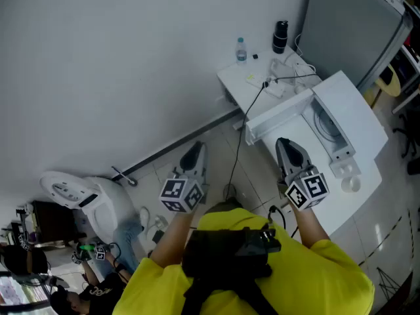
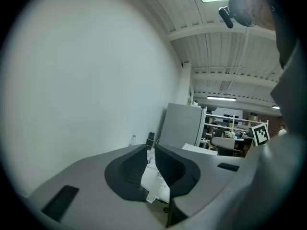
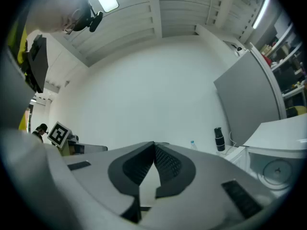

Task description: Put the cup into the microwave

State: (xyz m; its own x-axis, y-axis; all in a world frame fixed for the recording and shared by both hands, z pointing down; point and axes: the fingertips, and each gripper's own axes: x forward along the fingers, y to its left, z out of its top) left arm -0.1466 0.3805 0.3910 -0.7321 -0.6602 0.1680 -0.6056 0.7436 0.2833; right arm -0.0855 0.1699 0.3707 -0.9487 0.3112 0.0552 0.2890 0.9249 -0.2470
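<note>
A white microwave (image 1: 354, 113) stands at the right with its door (image 1: 279, 118) swung open, and the round turntable (image 1: 326, 125) shows inside. A small white cup (image 1: 352, 184) sits on the white surface in front of it. A black tumbler (image 1: 280, 37) stands on the white side table (image 1: 246, 87) behind. My left gripper (image 1: 195, 151) hangs in the air over the floor, shut and empty. My right gripper (image 1: 285, 144) is level just in front of the microwave door, also shut and empty. In the right gripper view the turntable (image 3: 276, 169) shows at the far right.
A clear water bottle (image 1: 241, 49) and cables (image 1: 289, 77) lie on the side table. A tall grey cabinet (image 1: 348, 25) stands behind the microwave. A white appliance (image 1: 79, 195) sits on the floor at left, near a seated person (image 1: 98, 281).
</note>
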